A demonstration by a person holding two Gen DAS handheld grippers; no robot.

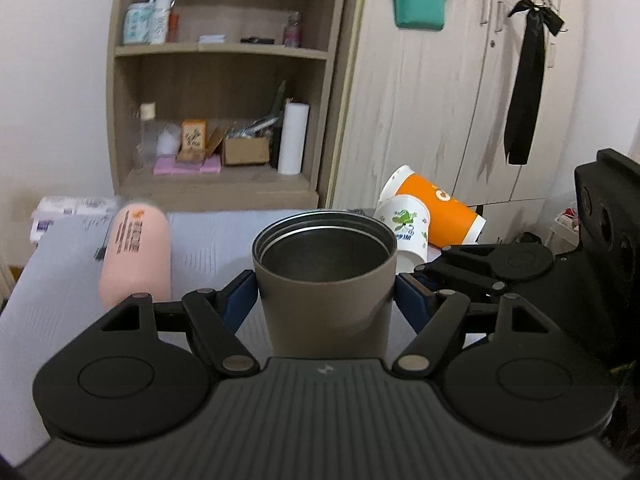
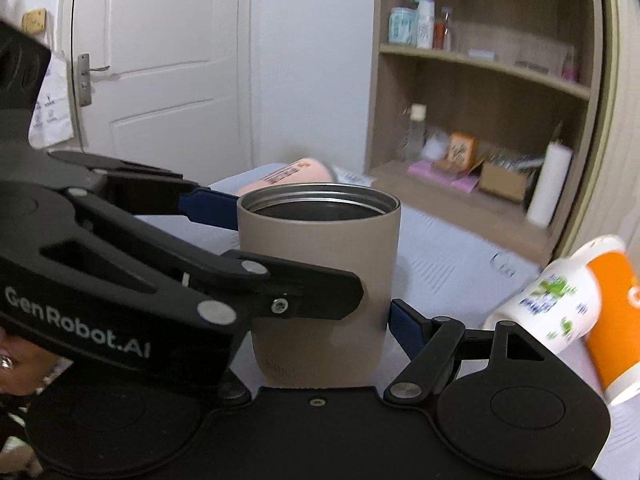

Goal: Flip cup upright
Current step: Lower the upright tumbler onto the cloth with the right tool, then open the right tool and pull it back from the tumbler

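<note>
A taupe metal cup (image 1: 325,280) stands upright with its open mouth up on the pale table (image 1: 60,320). My left gripper (image 1: 325,300) is shut on the cup, its blue pads pressing both sides. In the right wrist view the same cup (image 2: 320,280) sits between the fingers of my right gripper (image 2: 320,320); its right blue pad (image 2: 404,324) is at the cup's wall, its left side is hidden behind the left gripper's arm, which crosses in front.
A pink bottle (image 1: 136,256) lies on the table to the left. A white printed paper cup (image 1: 404,228) and an orange paper cup (image 1: 436,208) lie on their sides to the right. A wooden shelf unit (image 1: 220,80) and wardrobe stand behind.
</note>
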